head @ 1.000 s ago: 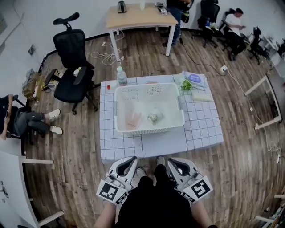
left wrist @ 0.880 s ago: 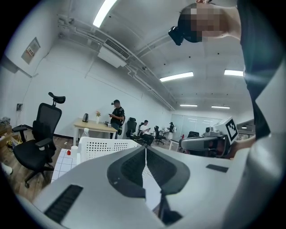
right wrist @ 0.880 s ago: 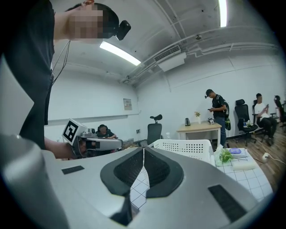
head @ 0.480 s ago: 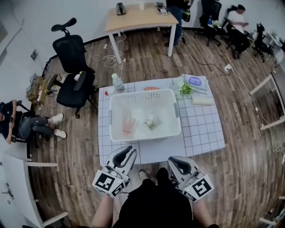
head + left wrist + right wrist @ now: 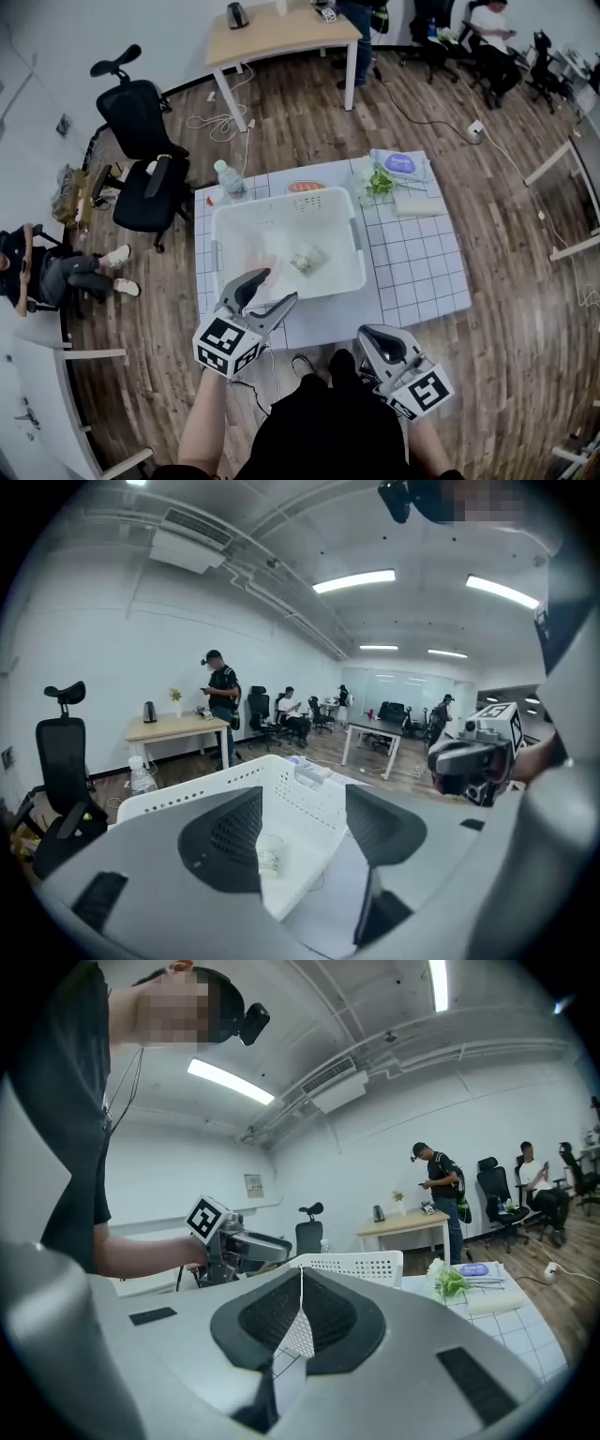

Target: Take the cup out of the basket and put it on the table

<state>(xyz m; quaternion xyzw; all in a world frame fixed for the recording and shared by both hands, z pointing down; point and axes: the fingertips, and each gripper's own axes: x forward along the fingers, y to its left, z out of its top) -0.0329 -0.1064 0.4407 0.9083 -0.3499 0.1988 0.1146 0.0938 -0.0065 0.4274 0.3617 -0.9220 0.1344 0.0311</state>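
- The left gripper (image 5: pixel 279 287) has swung forward from in front of the person's body. It now reaches over the near edge of the table (image 5: pixel 412 272), up to the near left corner of the basket (image 5: pixel 356 248).
- Its jaws have just been opening and now stand well apart with nothing in them. The left gripper view shows only the basket's rim and inside through the gap.
- The cup (image 5: pixel 263 269) has not been moved. It lies inside the basket close to the near wall, towards the left corner (it is pale and blurred, so I cannot tell which way its mouth faces).
- The small crumpled thing (image 5: pixel 305 258) lies just beside the cup, nearer the basket's middle.
- The right gripper (image 5: pixel 367 333) is closed on nothing and hangs short of the table's near edge.
- I judge this to be the reach before the grasp. The left gripper must go down past the rim and close on the cup alone.
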